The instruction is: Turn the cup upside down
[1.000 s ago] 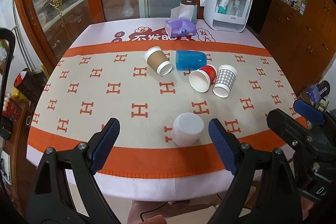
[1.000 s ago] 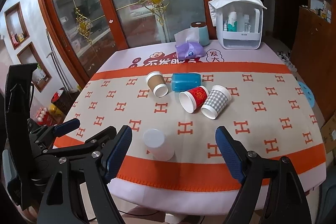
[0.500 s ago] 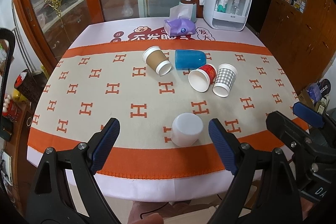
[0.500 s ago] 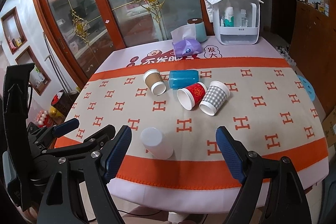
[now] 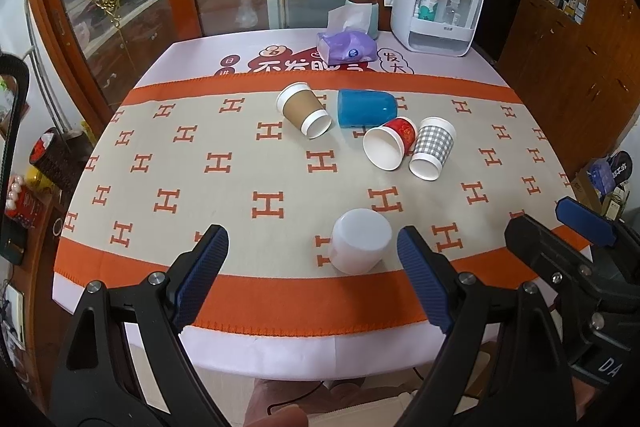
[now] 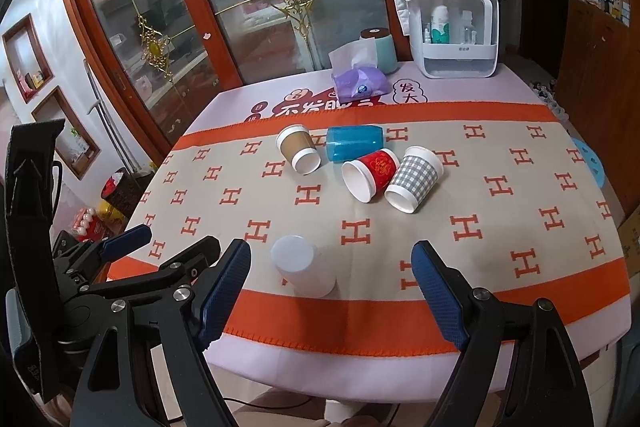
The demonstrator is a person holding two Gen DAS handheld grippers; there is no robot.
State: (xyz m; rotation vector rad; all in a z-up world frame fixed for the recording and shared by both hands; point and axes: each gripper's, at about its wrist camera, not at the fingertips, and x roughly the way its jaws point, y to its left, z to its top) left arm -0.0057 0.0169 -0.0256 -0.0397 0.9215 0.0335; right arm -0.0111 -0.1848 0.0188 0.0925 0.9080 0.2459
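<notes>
- The left gripper [image 5: 312,267] fills the bottom of its frame, jaws spread wide, gripping nothing.
- The right gripper [image 6: 330,281] sits likewise at the bottom of its frame, jaws apart and empty.
- A white cup [image 5: 361,241] stands mouth-down, it seems, on the tablecloth [image 5: 180,163] at lower centre.
- At upper centre lie a brown cup [image 5: 304,110], blue cup [image 5: 366,108], red cup [image 5: 390,142] and checked cup [image 5: 432,147], all on their sides.

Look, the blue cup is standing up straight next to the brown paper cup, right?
Not quite. In the left wrist view the blue cup is lying on its side, not standing. It is indeed next to the brown paper cup.
</notes>
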